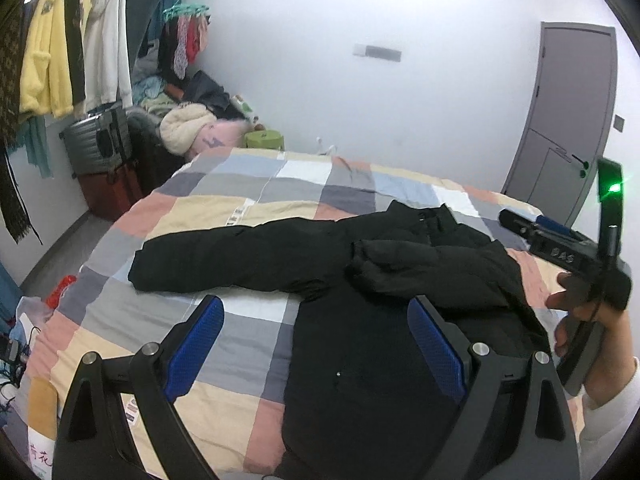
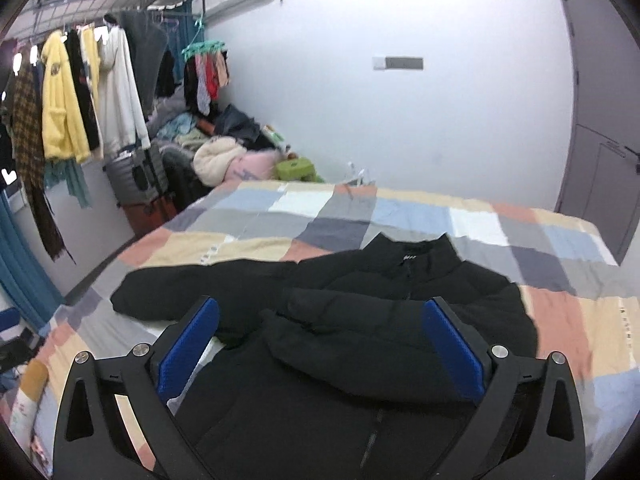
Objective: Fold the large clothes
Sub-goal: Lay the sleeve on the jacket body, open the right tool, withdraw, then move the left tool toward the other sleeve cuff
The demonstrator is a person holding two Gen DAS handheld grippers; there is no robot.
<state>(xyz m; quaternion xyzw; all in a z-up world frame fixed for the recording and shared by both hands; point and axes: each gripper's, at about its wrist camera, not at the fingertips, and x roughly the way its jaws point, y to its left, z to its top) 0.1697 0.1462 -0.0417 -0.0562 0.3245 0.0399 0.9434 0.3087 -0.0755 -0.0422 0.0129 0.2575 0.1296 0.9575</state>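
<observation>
One sleeve folded: black jacket (image 2: 360, 340) lies front-up on bed (image 2: 560, 312), collar toward 12 o'clock. Right-side sleeve (image 2: 352, 320) laid across chest, cuff pointing 9 o'clock. Other sleeve (image 1: 224, 260) lies stretched flat toward 9 o'clock, unfolded. Body not yet folded.

Left tool (image 1: 316, 344): jaws spread wide, nothing held, above hem area. Right tool (image 2: 320, 348): jaws fully apart, empty, clear of fabric.

Judgement: roughly one third done. Remaining: second sleeve inward, then hem-to-collar fold.
</observation>
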